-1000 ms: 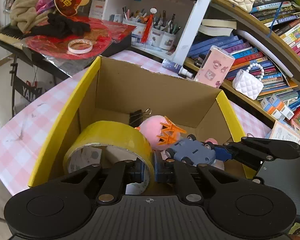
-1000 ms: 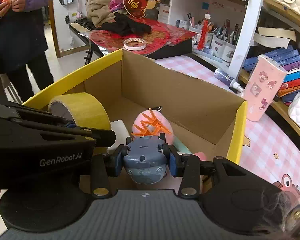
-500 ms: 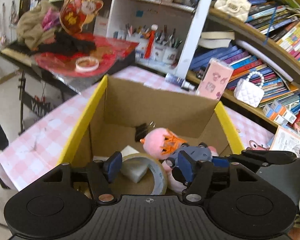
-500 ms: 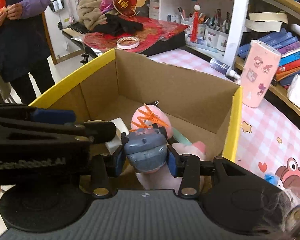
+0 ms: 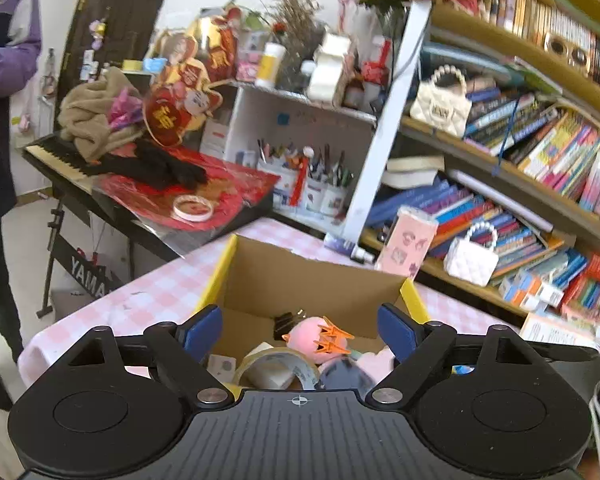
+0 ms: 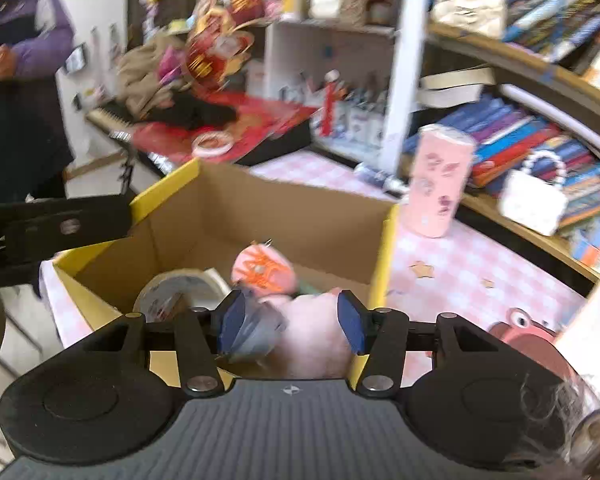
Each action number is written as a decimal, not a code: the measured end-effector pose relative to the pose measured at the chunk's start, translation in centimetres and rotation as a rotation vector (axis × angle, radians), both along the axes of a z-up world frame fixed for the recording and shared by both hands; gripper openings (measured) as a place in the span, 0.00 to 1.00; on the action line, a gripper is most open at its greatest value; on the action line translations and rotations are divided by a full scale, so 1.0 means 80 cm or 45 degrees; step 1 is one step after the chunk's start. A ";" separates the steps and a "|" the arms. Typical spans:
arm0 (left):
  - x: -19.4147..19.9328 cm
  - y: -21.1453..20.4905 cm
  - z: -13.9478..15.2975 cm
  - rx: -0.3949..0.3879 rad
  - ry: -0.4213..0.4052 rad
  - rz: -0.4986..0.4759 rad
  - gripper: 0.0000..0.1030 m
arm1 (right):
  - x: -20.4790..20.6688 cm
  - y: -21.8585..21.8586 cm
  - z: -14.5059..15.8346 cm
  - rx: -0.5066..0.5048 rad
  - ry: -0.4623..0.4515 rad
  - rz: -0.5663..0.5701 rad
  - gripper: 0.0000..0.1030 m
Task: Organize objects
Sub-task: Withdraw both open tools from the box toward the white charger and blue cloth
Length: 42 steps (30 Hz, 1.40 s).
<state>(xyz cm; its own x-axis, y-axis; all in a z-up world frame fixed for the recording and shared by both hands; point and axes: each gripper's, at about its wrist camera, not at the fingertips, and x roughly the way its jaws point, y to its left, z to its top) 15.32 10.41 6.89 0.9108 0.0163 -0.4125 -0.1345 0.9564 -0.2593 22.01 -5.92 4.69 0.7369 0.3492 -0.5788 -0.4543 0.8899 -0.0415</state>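
Cardboard box (image 5: 308, 284) already contains the yellow tape roll (image 5: 278, 364) and blue toy car (image 6: 252, 330). Left gripper (image 5: 300, 332) has just opened wide, empty; right gripper (image 6: 292, 322) has just been parting too (car released, apparently). Next: fetch another loose item.

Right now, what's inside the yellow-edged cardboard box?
Inside the yellow-edged cardboard box: a yellow tape roll, a pink ball with orange clips, a grey-blue toy car, a pink plush and a black binder clip. The box floor beneath them is hidden.
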 end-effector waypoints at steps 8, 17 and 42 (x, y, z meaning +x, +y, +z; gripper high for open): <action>-0.067 -0.001 -0.002 0.061 0.003 0.021 0.85 | -0.061 -0.027 0.016 0.105 -0.068 -0.159 0.50; -0.133 -0.015 -0.034 0.166 0.116 0.005 0.85 | -0.152 -0.031 -0.017 0.063 0.008 -0.267 0.51; -0.192 -0.093 -0.087 0.272 0.289 -0.253 0.85 | -0.293 -0.093 -0.078 -0.010 0.074 -0.602 0.55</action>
<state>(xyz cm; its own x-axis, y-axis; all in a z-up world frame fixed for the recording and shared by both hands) -0.06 2.96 -0.07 0.7907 -0.0441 -0.6106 0.0281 0.9990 -0.0358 -1.42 -13.36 -1.55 0.7800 -0.0212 -0.6254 -0.0014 0.9994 -0.0356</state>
